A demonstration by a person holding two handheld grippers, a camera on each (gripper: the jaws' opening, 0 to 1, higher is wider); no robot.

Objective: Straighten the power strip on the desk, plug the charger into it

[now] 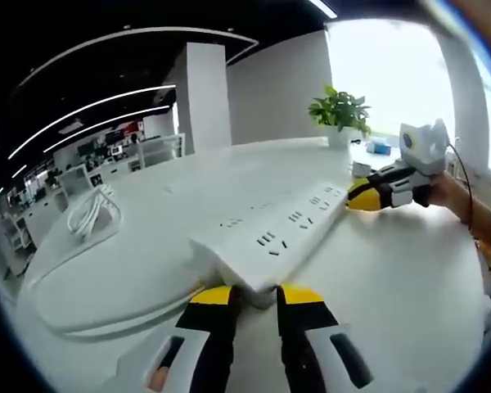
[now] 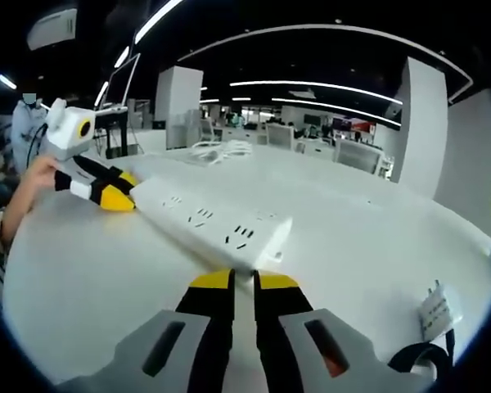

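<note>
A long white power strip (image 1: 278,225) lies on the white desk (image 1: 147,262), reaching from my left gripper to my right one. My left gripper (image 1: 256,295) has its yellow-tipped jaws closed on the strip's near end. At the far end, my right gripper (image 1: 367,194) comes in from the right and touches that end. In the right gripper view the strip (image 2: 209,221) runs away from my right gripper (image 2: 244,281), whose jaws are nearly together at its near end. My left gripper (image 2: 113,196) grips the far end. A white charger (image 2: 438,309) with a black cable lies at the lower right.
A coiled white cable (image 1: 94,211) (image 2: 221,149) rests on the desk away from the strip. A potted plant (image 1: 340,110) and a small blue item (image 1: 382,147) stand near the far edge. A person's hand (image 2: 33,176) holds the left gripper; office desks fill the background.
</note>
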